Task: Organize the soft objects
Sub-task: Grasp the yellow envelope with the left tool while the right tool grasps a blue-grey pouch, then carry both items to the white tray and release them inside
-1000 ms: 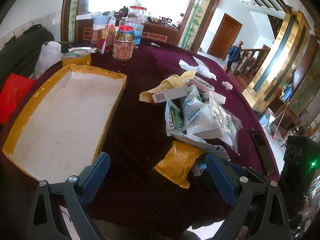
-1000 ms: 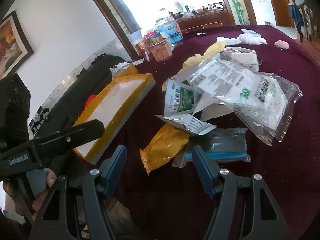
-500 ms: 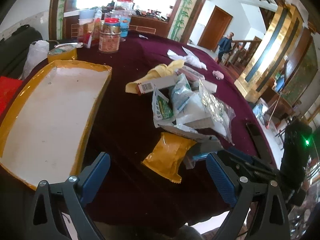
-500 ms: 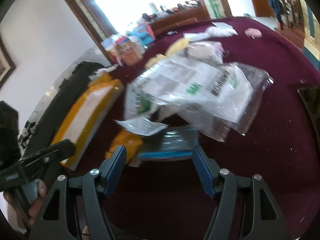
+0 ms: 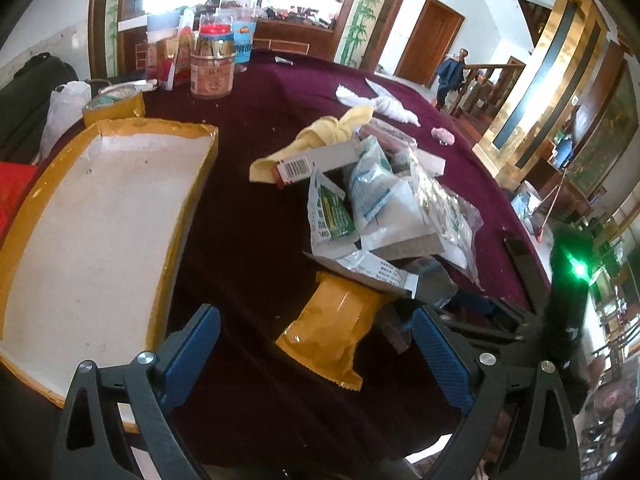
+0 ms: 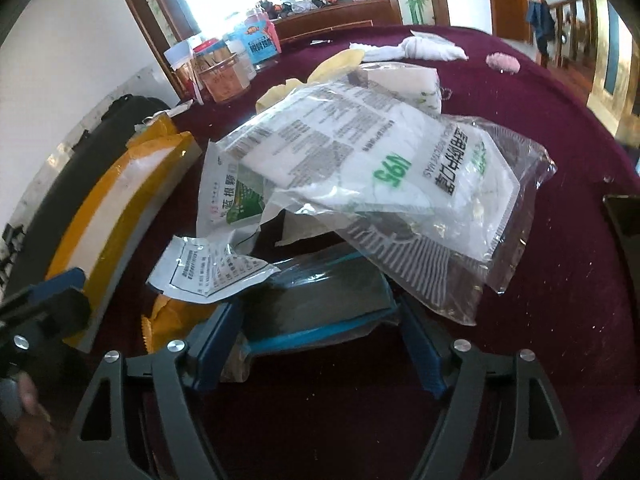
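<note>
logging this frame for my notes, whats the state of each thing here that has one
shallow yellow-taped cardboard tray: empty
right gripper: jaws opening, either side of clear packet with blue edge
left gripper: jaws open, nothing gripped
yellow foil snack pouch: sealed, lying flat
red-lidded clear plastic jar: lid on, upright

Two handheld grippers tilt steeply down toward the table's near edge. The left gripper [image 5: 316, 354] hangs with its blue pads spread wide, gripping nothing. The right gripper [image 6: 316, 338] has its jaws opening, a flat packet lying between its fingers [image 6: 216, 344]. A fingertip [image 6: 30, 404] shows lower left.
</note>
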Tool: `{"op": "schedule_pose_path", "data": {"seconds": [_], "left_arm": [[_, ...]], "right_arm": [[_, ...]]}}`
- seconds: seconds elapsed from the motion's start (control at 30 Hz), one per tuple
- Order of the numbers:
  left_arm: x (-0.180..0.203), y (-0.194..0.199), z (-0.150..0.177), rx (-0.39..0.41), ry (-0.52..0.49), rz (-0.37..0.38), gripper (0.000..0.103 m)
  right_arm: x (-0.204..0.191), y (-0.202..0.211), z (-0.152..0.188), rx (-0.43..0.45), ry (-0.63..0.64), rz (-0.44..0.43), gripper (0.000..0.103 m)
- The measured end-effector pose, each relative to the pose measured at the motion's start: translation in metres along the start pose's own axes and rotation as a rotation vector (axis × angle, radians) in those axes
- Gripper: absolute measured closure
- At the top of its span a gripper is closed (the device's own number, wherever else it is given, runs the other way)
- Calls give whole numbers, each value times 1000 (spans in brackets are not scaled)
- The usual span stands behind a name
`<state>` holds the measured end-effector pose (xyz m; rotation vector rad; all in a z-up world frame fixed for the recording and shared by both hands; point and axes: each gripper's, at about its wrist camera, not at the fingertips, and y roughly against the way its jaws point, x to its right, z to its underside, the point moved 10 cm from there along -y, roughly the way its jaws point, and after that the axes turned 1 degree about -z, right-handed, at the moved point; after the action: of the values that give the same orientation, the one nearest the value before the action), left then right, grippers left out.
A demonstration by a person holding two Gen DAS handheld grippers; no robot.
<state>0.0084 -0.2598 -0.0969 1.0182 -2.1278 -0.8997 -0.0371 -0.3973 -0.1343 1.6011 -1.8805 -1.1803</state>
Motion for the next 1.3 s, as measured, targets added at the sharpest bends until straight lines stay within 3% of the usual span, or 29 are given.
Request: {"op": "schedule_pose_path", "data": {"seconds": [0.13, 0.3, 0.4, 0.67, 0.83, 0.9, 0.97, 1.1, 1.3], "left_arm": [[-2, 5, -1, 25, 2, -4, 5], [-4, 2, 6, 5, -4, -17, 5], [2, -3, 7, -7, -39, -13, 5], [23, -42, 14, -117, -178, -11, 5], [17, -60, 20, -179, -136, 26, 27], [14, -64, 25, -203, -111, 43, 47], [11, -60, 25, -180, -124, 14, 56], [13, -49, 25, -160, -111, 50, 67], [6, -22, 23, -127, -60, 96, 67]], "right_arm": [[1, 1, 1, 19, 10, 4, 36], [9, 18, -5, 69, -14, -14, 70], [15, 31, -12, 92, -73, -89, 84], [7, 57, -19, 122, -83, -171, 93], [8, 60, -18, 129, -109, -224, 93], [10, 64, -18, 135, -139, -261, 94], [6, 70, -19, 147, -150, -306, 94], [-6, 82, -24, 181, -133, -343, 94], [-29, 95, -28, 190, -99, -373, 94]]}}
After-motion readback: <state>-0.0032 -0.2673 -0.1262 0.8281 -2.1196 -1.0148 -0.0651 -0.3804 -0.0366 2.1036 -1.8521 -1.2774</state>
